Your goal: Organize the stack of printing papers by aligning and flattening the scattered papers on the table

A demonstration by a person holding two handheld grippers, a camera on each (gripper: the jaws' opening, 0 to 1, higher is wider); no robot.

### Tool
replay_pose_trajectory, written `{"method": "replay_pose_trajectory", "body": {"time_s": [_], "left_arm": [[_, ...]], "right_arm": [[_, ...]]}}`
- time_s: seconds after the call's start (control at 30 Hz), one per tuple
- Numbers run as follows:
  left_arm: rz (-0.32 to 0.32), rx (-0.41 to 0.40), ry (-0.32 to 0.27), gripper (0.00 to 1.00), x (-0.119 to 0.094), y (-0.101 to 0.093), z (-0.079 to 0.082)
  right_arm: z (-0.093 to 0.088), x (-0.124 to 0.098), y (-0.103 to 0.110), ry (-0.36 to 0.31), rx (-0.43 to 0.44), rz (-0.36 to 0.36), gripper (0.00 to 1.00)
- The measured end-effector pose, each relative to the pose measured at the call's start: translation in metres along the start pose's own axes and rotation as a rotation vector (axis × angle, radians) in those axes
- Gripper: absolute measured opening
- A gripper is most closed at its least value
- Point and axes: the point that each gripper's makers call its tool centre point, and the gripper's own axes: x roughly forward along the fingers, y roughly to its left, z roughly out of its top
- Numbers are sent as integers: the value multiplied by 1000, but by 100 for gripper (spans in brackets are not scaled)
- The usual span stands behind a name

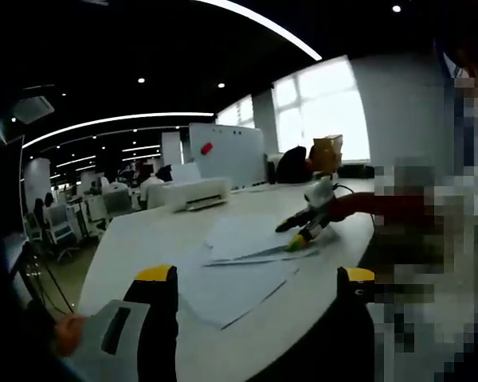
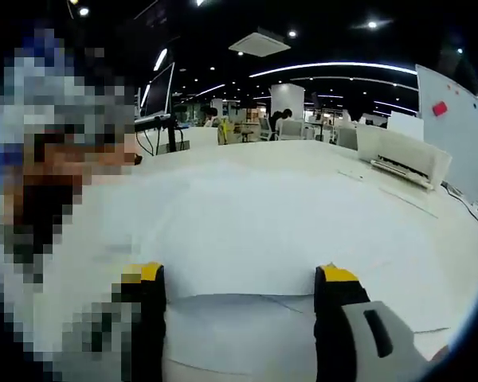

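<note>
Both our grippers stand wide with nothing between the jaws: our left gripper (image 1: pixel 255 278) hangs near the table's (image 1: pixel 143 231) edge, well short of the scattered papers (image 1: pixel 239 263), while our right gripper (image 2: pixel 239 278) hovers low over the top sheet (image 2: pixel 247 231); we cannot tell if its tips touch it. In the left gripper view the right gripper sits at the papers' far edge, probably to push the loose sheets square. A printer (image 1: pixel 190 193) sits beyond.

A white printer (image 1: pixel 188 193) sits before a whiteboard (image 1: pixel 227 153).
</note>
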Motion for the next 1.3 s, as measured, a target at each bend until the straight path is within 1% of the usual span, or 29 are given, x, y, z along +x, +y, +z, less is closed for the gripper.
{"method": "replay_pose_trajectory", "body": {"time_s": [0.2,0.23,0.33,0.47,0.6,0.67,0.73,0.9,1.1,1.23,1.3], "left_arm": [[-1,2,5,84,1,0,-1],[-1,2,4,84,1,0,0],[-3,4,5,84,1,0,0],[-4,6,8,83,1,-1,-1],[-1,4,6,83,1,-1,-1],[0,6,8,83,1,-1,-1],[1,7,7,83,0,-1,-1],[1,8,6,83,0,0,0],[2,12,7,83,0,0,0],[6,14,9,82,-1,1,0],[7,14,9,82,-1,1,0]], "right_arm": [[2,0,3,-4,-6,14,61],[2,-1,4,-5,-7,15,58],[3,-1,4,-8,-9,18,52],[4,-2,7,-9,-12,24,47],[5,-3,10,-5,-18,36,40],[5,-3,12,1,-26,42,35],[6,-3,14,10,-36,48,33],[8,-3,16,28,-92,57,24],[8,-5,16,39,-133,55,18],[7,-6,19,40,-136,65,14],[7,-6,16,46,-146,51,9]]}}
